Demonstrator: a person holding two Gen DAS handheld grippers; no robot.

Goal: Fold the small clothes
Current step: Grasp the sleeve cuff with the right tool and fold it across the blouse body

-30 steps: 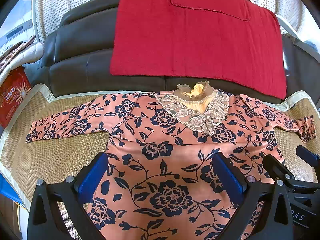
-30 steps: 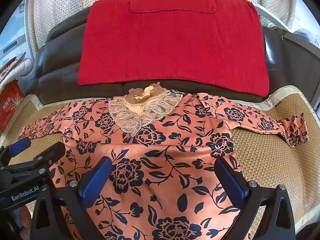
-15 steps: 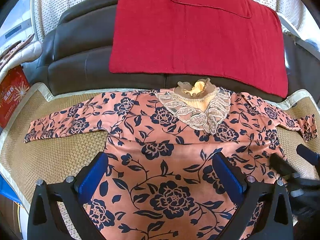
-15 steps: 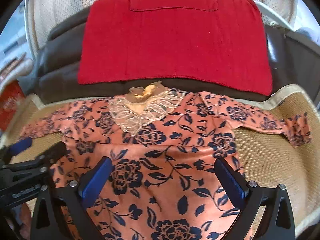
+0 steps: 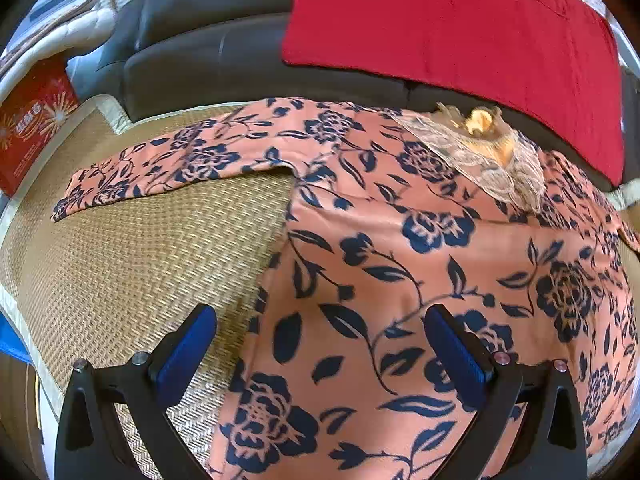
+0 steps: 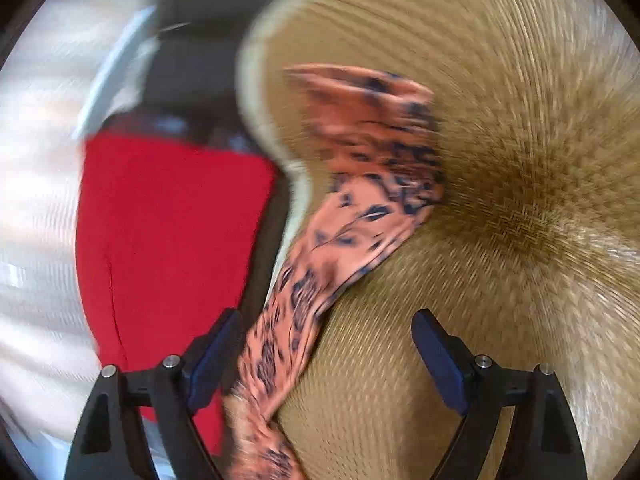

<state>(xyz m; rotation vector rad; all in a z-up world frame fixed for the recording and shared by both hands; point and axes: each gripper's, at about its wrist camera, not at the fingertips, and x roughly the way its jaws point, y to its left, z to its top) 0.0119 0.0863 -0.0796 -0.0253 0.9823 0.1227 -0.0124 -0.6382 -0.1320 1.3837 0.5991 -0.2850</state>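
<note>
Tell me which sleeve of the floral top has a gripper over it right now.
The right-hand sleeve: it runs up between the open right gripper fingers. The other sleeve lies flat on the woven mat, away from the left gripper.

Woven straw mat [image 5: 132, 264], herringbone weave, pale cream fabric binding along its edges. Behind it, dark leather sofa [image 5: 208, 52], seams and creases visible on the cushions. Red cloth [image 5: 460, 28] draped over the sofa back, with a stitched rectangular panel near its top. Red printed box [image 5: 30, 120] with firework pattern at far left, beside the mat edge. White quilted item [image 5: 68, 32] above the box. Blue patch [image 5: 10, 344] at lower left. Bright daylight. Right wrist view motion-blurred: mat [image 6: 520, 160], red cloth [image 6: 168, 240], pale blurred surface at left.
</note>
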